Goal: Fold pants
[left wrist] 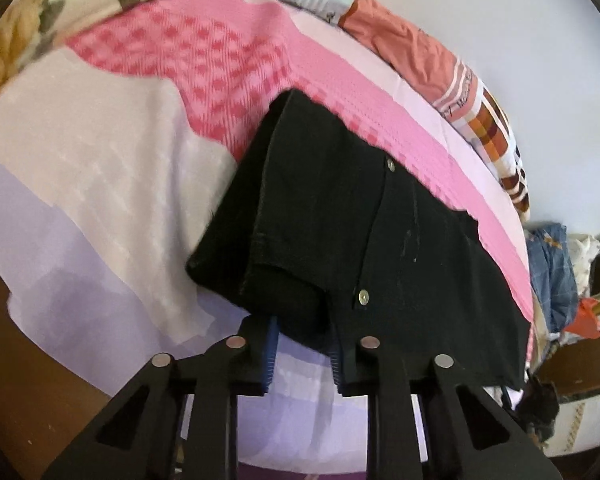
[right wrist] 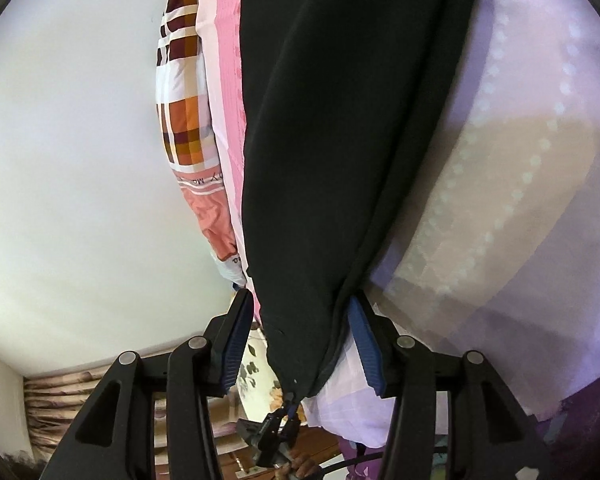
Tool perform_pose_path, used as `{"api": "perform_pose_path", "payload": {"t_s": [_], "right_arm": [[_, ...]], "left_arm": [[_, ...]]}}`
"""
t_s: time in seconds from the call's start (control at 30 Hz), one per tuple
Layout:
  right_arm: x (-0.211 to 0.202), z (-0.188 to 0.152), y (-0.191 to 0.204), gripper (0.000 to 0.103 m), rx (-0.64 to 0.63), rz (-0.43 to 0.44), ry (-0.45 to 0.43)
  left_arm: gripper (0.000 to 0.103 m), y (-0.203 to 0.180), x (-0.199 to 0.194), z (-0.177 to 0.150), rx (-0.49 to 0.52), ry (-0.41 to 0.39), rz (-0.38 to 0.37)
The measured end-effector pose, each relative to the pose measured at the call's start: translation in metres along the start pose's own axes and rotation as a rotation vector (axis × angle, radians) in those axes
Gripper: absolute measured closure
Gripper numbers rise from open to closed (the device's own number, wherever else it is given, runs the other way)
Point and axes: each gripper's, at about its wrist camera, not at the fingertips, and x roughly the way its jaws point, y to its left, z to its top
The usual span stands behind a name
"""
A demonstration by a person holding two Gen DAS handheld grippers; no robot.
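Observation:
The black pants [left wrist: 340, 220] lie stretched across the bed, waistband end with two metal rivets toward the left wrist camera. My left gripper [left wrist: 302, 344] has its blue-padded fingers [left wrist: 271, 354] around a bunched edge of the waistband end. In the right wrist view the pants [right wrist: 340, 120] run away as a long black strip. My right gripper [right wrist: 300, 344] stands with its jaws wide apart and the pants' narrow end between them; the pads [right wrist: 364, 344] do not press the cloth. The left gripper [right wrist: 276, 428] shows small beyond, pinching a corner of the pants.
The bed carries a pink, cream and lilac patterned sheet [left wrist: 120, 168]. A folded orange and checked quilt [left wrist: 440, 64] lies along the far edge by the wall. A heap of clothes [left wrist: 552, 264] sits at the right. Wooden bed frame [left wrist: 28, 360] at lower left.

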Motion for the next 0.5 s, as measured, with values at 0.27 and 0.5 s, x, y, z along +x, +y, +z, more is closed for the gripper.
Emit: {"api": "perform_pose_path", "payload": {"t_s": [0.27, 0.5], "right_arm": [[-0.011, -0.006, 0.010, 0.055, -0.020, 0.020, -0.008], [0.008, -0.008, 0.008, 0.055, -0.019, -0.043, 0.053]], "left_arm": [[0.083, -0.008, -0.018, 0.006, 0.032, -0.065, 0.013], [0.083, -0.011, -0.021, 0.011, 0.034, -0.073, 0.014]]}}
